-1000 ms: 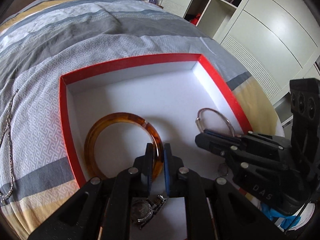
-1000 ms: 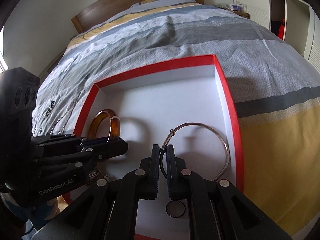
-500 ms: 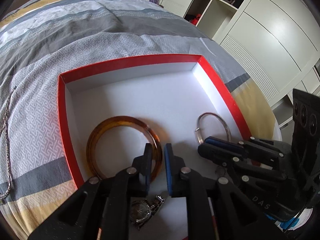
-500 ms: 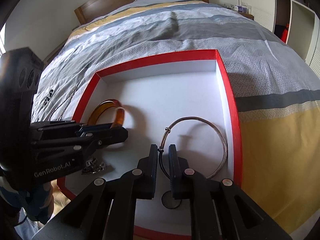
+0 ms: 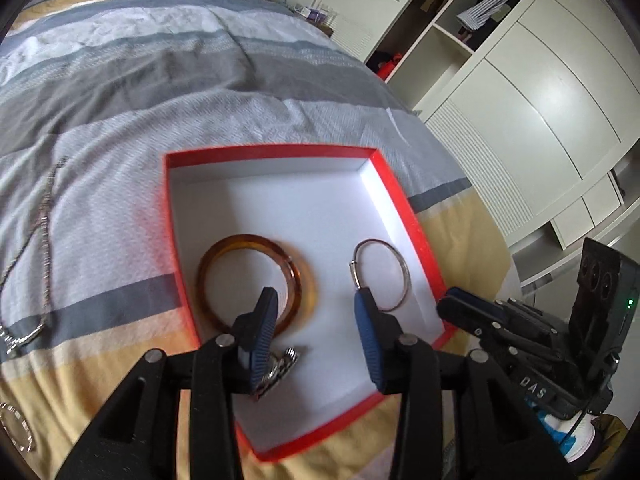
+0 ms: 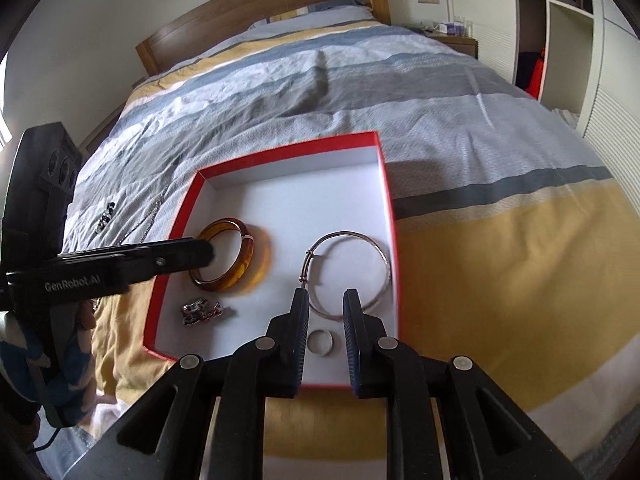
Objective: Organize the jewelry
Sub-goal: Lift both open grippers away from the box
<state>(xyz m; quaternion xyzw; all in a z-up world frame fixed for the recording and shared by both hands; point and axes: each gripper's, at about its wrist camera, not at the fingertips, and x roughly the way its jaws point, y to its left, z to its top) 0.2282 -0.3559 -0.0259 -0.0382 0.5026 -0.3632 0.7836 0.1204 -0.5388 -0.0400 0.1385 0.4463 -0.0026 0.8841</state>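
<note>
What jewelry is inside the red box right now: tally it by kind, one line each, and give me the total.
In the red box:
Bangles: 2, the amber bangle and the thin silver bangle
Watches: 1, the metal-band watch
Rings: 1, the small silver ring
Total: 4

Chain necklaces and other pieces lying on the bedspread are not counted.

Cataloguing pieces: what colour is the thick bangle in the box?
Translucent amber-brown bangle; the right wrist view shows it best.

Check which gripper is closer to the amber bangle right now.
Left. The left gripper hovers open right over the amber bangle's near rim. The right gripper, also open, sits above the silver bangle on the far side of the red box.
</note>
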